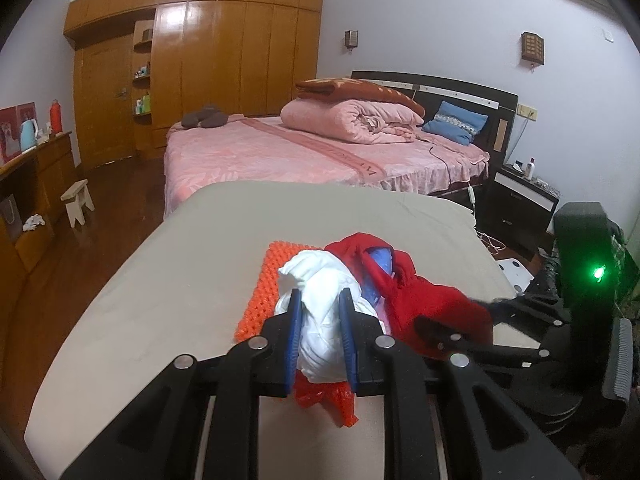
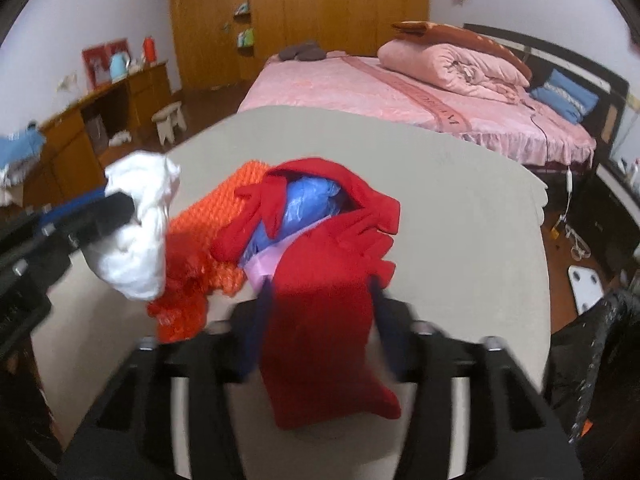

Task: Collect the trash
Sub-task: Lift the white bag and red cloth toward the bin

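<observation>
A crumpled white bag (image 1: pixel 320 320) is lifted a little above the beige table (image 1: pixel 160 300), with my left gripper (image 1: pixel 320 294) shut on it; the right wrist view has the same white bag (image 2: pixel 140 232) at left. Behind it lie an orange knitted mat (image 1: pixel 264 292) and a red-orange plastic bag (image 1: pixel 328 396). A red cloth (image 2: pixel 320 320) wraps a blue plastic bag (image 2: pixel 304 200) and something pale pink. My right gripper (image 2: pixel 320 282) has its blurred fingers pressed on both sides of the red cloth's near end.
A pink bed (image 1: pixel 280 152) with folded quilts stands beyond the table. A dark nightstand (image 1: pixel 516 200) is at the right. A wooden cabinet (image 1: pixel 36 184) and a small stool (image 1: pixel 78 200) are at the left. A black bag (image 2: pixel 600 340) hangs at the table's right edge.
</observation>
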`<state>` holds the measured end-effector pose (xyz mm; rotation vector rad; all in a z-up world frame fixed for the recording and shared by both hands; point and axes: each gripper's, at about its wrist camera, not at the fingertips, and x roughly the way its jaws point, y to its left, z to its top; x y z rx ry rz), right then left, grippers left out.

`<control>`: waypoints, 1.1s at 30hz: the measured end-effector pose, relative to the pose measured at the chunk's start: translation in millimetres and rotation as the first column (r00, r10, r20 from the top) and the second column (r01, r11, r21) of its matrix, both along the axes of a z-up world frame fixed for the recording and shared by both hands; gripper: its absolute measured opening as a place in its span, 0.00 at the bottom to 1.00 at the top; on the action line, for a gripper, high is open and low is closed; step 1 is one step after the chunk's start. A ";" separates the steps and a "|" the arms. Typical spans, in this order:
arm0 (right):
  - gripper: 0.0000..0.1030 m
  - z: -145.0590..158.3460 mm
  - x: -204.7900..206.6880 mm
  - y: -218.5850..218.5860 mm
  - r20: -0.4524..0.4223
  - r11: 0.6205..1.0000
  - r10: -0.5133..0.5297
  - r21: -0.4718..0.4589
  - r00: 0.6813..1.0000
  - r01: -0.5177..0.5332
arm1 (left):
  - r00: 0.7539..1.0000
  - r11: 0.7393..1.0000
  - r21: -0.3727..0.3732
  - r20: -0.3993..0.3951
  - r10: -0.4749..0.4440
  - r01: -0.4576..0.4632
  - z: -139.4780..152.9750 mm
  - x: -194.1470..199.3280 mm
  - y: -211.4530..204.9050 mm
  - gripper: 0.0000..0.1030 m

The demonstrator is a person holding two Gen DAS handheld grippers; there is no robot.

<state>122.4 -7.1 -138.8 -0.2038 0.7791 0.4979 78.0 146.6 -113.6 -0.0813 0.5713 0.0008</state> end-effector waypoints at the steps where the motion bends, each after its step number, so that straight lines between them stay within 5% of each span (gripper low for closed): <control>1: 0.15 -0.4 0.5 -1.1 -0.007 1.000 0.003 -0.004 1.000 -0.003 | 1.000 1.000 -0.001 0.000 0.000 0.000 -0.2 -0.5 -0.7 0.18; 3: 0.04 3.6 0.3 -7.3 -0.008 1.000 0.007 0.025 1.000 -0.007 | 1.000 1.000 -0.002 0.001 -0.001 0.001 -0.3 -1.1 -0.6 0.18; 11: 0.02 37.3 -1.5 -41.5 -0.010 0.976 -0.015 0.219 1.000 0.017 | 1.000 1.000 -0.005 0.014 -0.014 0.014 4.7 -4.3 -4.7 0.18; 33: 0.02 96.1 -27.7 -145.9 0.096 0.948 -0.188 0.280 0.978 0.155 | 0.977 0.980 -0.025 0.089 -0.195 0.198 44.3 8.6 -90.1 0.18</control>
